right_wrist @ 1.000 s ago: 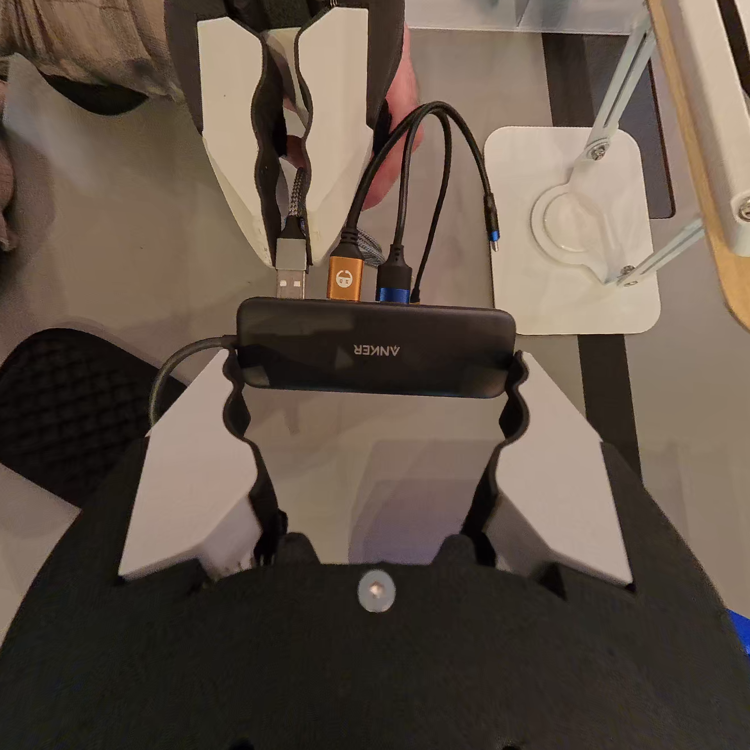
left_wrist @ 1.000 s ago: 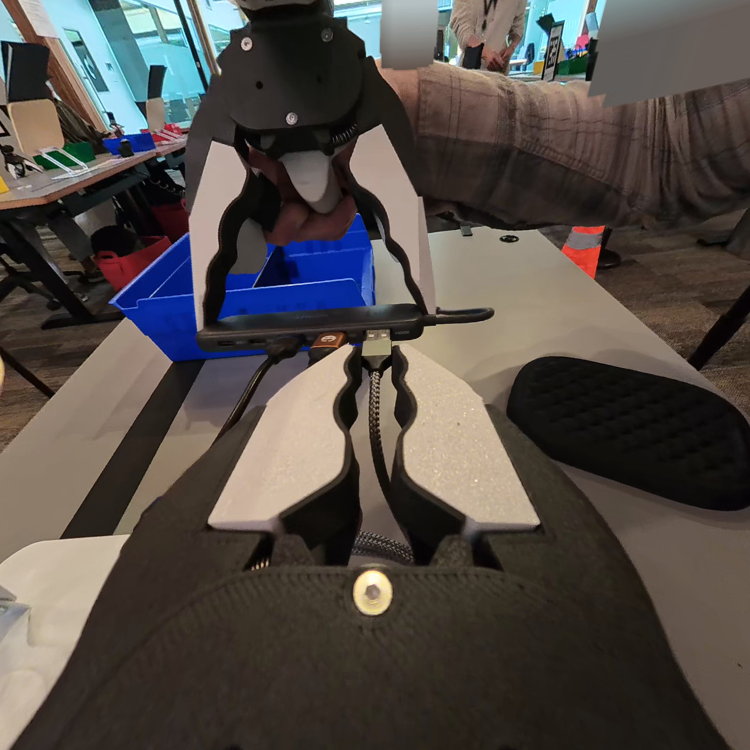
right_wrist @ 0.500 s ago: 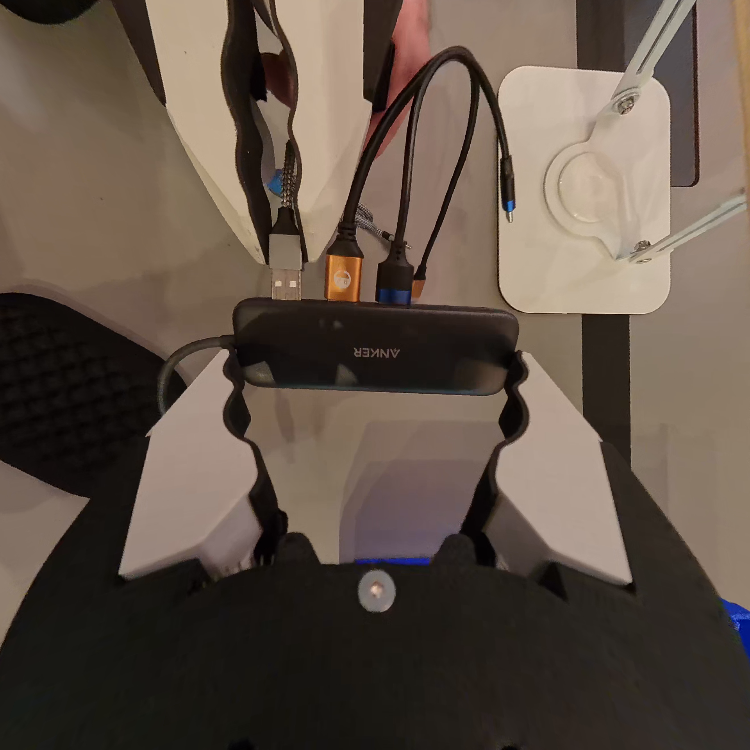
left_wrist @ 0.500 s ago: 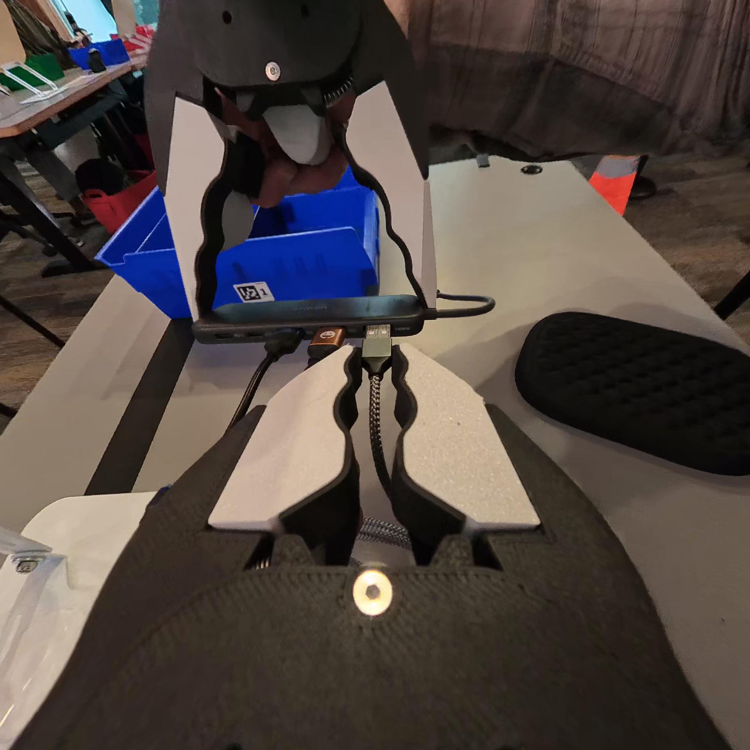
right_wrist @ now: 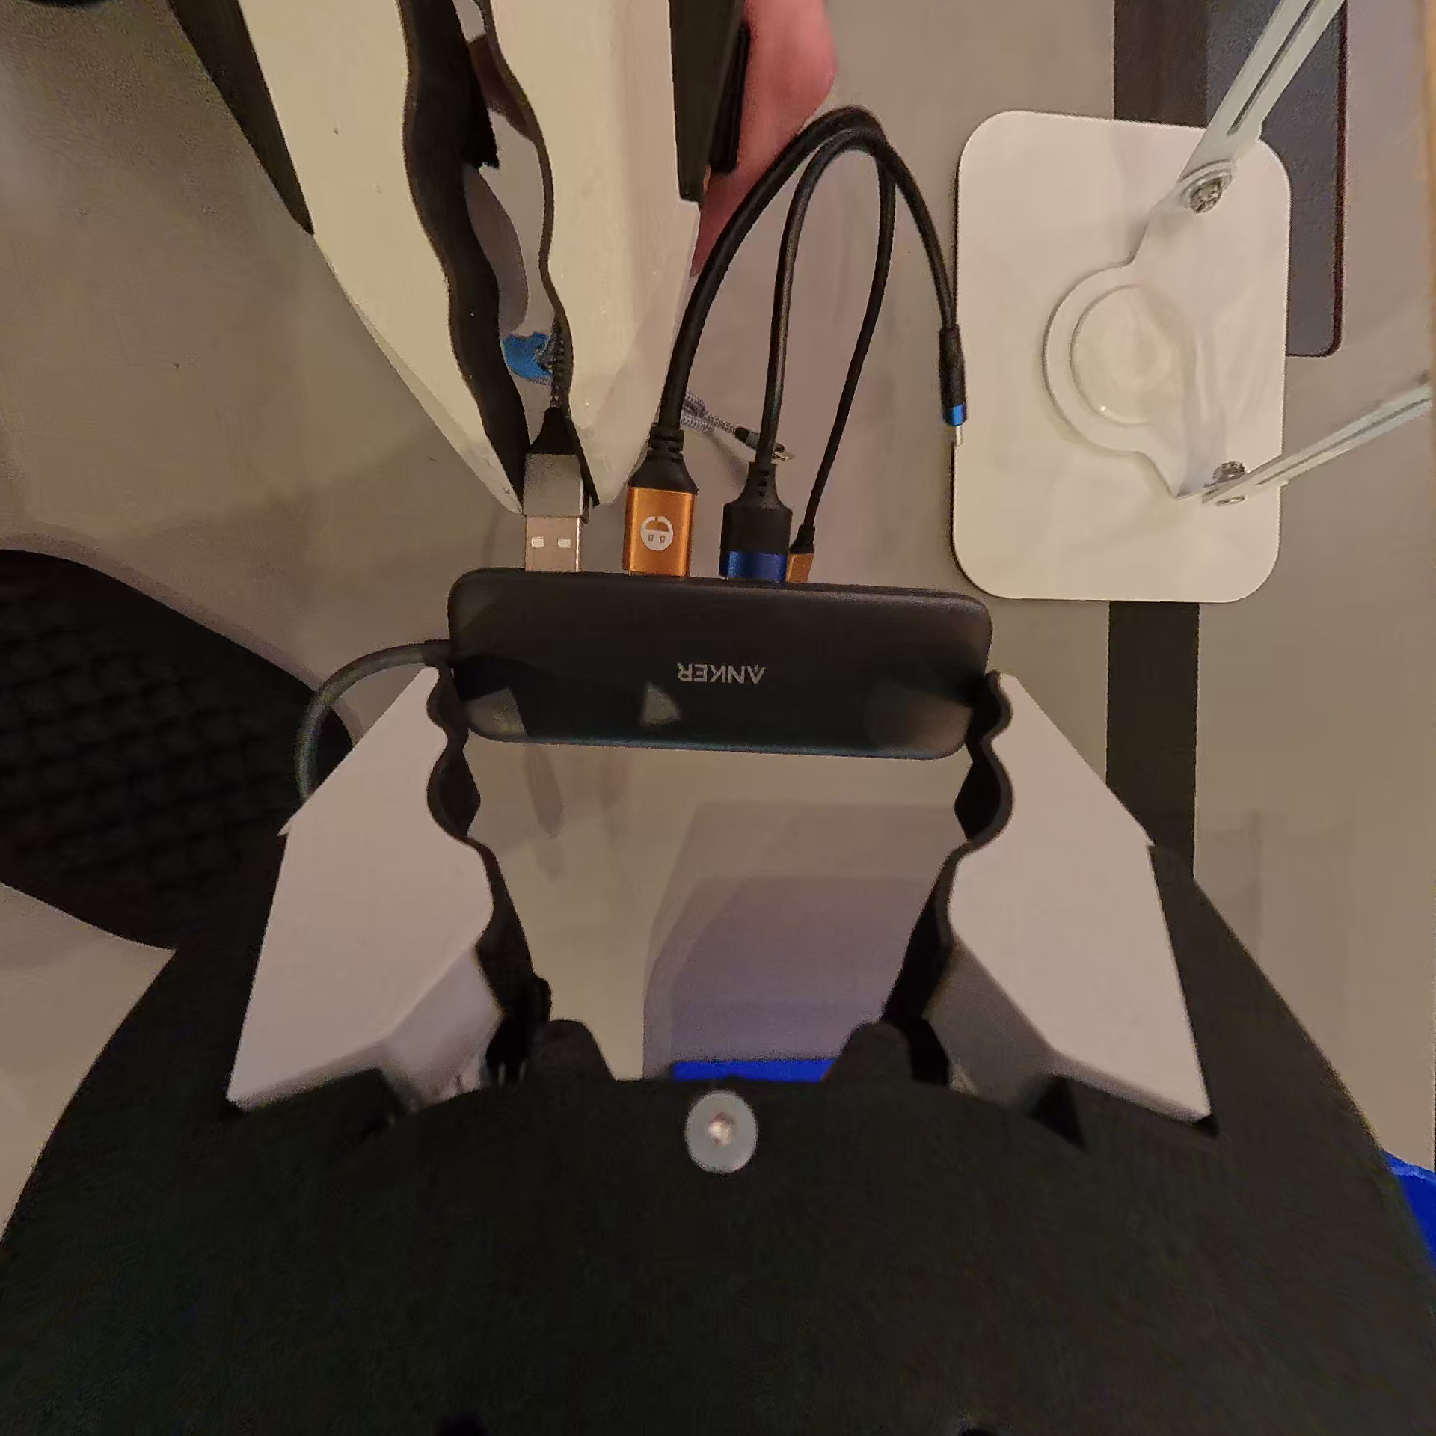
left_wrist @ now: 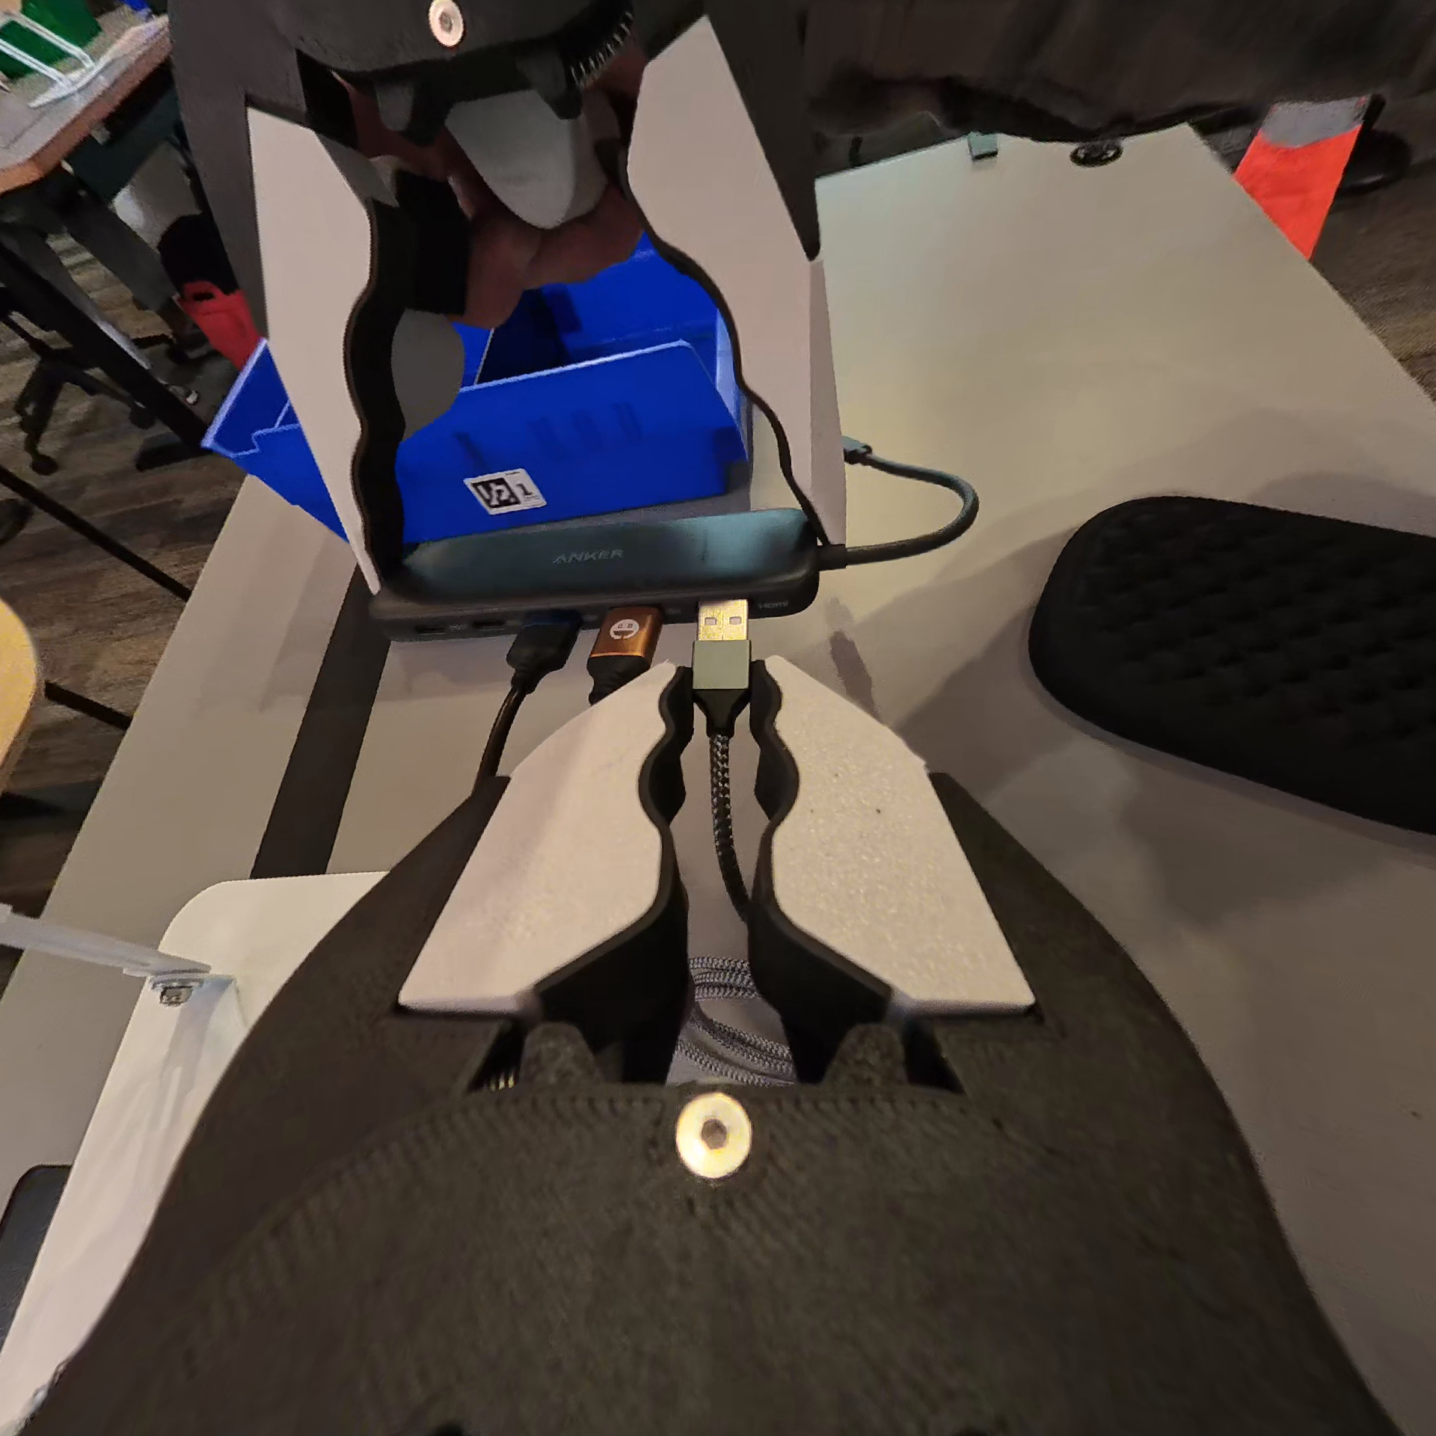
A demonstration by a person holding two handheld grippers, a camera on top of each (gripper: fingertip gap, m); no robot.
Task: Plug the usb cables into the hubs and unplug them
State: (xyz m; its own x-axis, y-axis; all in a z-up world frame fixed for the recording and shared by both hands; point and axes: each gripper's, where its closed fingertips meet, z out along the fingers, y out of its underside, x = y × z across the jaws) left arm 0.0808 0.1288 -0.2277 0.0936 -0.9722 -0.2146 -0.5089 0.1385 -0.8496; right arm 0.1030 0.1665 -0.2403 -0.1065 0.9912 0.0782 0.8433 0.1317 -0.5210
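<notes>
Left tool (left_wrist: 719,684) gripping plug (left_wrist: 721,653), right tool (right_wrist: 719,688) clamping hub (right_wrist: 719,660)

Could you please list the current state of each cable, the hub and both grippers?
Hub: held at both ends.
Grey USB plug: gripped, tip at port, metal mostly exposed.
Orange plug: plugged in.
Blue-ringed plug: plugged in.
Left gripper: shut on grey plug.
Right gripper: shut on hub.
</notes>
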